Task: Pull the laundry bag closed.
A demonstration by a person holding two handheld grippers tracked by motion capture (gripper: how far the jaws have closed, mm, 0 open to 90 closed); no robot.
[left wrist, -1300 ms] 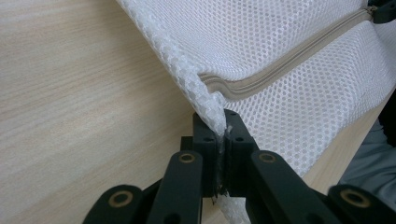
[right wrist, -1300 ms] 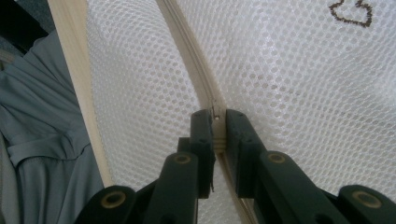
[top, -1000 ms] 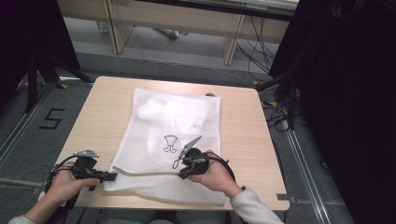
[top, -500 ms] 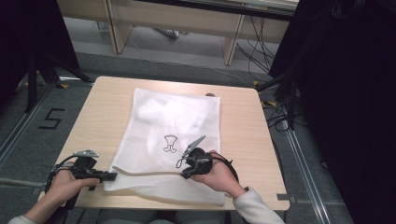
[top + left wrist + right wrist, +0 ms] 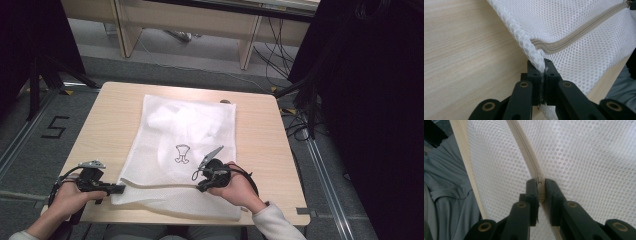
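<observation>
A white mesh bag with a small black print lies flat on the wooden table. A beige zipper runs across its near end. My left gripper is shut on the bag's near left corner; in the left gripper view the mesh corner is pinched between the jaws of the left gripper, where the zipper ends. My right gripper is shut on the zipper farther right. In the right gripper view the jaws of the right gripper clamp the zipper at its slider.
The table's near edge runs close to the bag, with the person's grey clothing beyond it. Bare wood lies left of the bag. A floor mark "5" is at left, cables at right.
My right gripper has edged slightly to the right along the zipper. The left gripper has stayed in place on the corner.
</observation>
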